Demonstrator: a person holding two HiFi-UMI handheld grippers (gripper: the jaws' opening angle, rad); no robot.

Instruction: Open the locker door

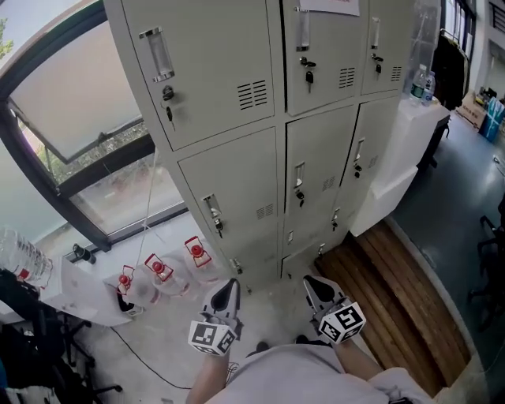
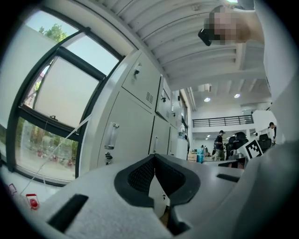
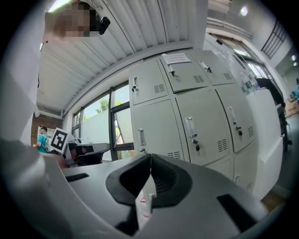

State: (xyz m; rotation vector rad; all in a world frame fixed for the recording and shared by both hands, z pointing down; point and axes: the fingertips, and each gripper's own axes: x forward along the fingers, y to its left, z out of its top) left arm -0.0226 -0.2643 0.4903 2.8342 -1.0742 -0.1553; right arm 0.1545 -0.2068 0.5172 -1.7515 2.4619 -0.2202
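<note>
Lockers (image 1: 229, 102) fill the upper middle of the head view, a grey bank several columns wide and stacked in rows, every door in view shut. Far left is a dark-framed window (image 1: 71, 102), and below it, on the floor, jugs (image 1: 158, 276) with red handles sit in a row just beside the locker base. The top-left door (image 1: 213, 67) has a clear upright handle, a key (image 1: 168, 106) hanging in the lock under it and a vent at its right. The doors below and to the right have the same layout, and keys show in several locks. A paper sheet (image 1: 327, 6) is stuck on the top middle door. The left gripper (image 1: 226, 293) is low in the frame, pointing at the locker base, well apart from any door, marker cube (image 1: 211, 337) behind it. Its fingers (image 2: 140, 177) meet at the tips and hold nothing. The right gripper (image 1: 318, 288) sits just beside it, same pose, also clear of the doors, with its own cube (image 1: 342, 323). Its fingers (image 3: 166, 179) are pressed together, nothing between them. Right of the lockers a white bench (image 1: 410, 134) butts against the bank, bottles (image 1: 422, 83) standing on top. Wood flooring (image 1: 387, 292) runs in front of the bench, with darker floor further right.
</note>
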